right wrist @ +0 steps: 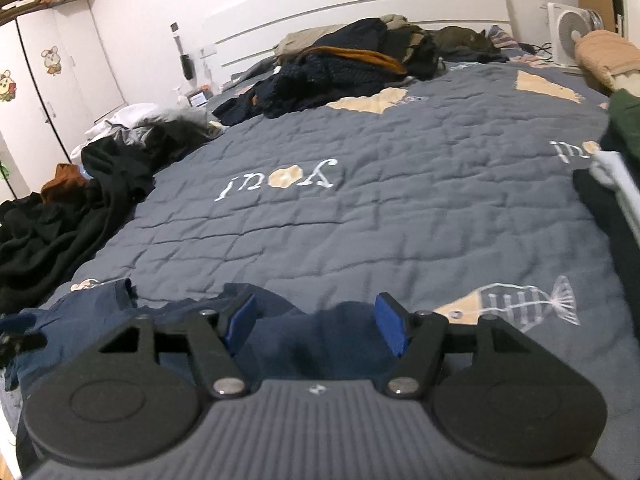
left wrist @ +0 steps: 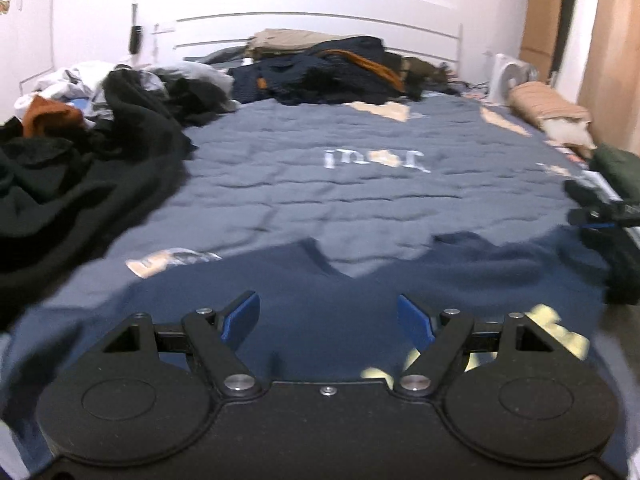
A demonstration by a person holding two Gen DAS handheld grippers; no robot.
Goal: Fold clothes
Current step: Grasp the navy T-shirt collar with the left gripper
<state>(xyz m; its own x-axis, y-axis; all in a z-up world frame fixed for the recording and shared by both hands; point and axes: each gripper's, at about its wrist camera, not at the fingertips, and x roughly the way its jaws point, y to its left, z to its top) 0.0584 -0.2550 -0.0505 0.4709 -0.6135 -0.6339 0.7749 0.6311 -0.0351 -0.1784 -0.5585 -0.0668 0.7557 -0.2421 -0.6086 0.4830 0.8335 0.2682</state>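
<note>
A dark blue garment [left wrist: 304, 280] lies spread on the grey-blue quilt [left wrist: 320, 184] at the near edge of the bed. My left gripper [left wrist: 328, 316] hangs open just above it, blue pads apart, nothing between them. In the right wrist view the same blue garment [right wrist: 320, 344] lies rumpled under my right gripper [right wrist: 316, 320], which is open with its pads clear of the cloth. The garment's left end [right wrist: 80, 320] bunches up toward the bed's edge.
A heap of black clothes [left wrist: 60, 184] with an orange piece [left wrist: 48, 116] lies along the left side. More dark clothes [right wrist: 340, 64] are piled at the headboard. A dark green and black stack [right wrist: 616, 184] sits at the right edge, with a white fan [right wrist: 572, 36] and a rolled blanket [left wrist: 548, 108] behind.
</note>
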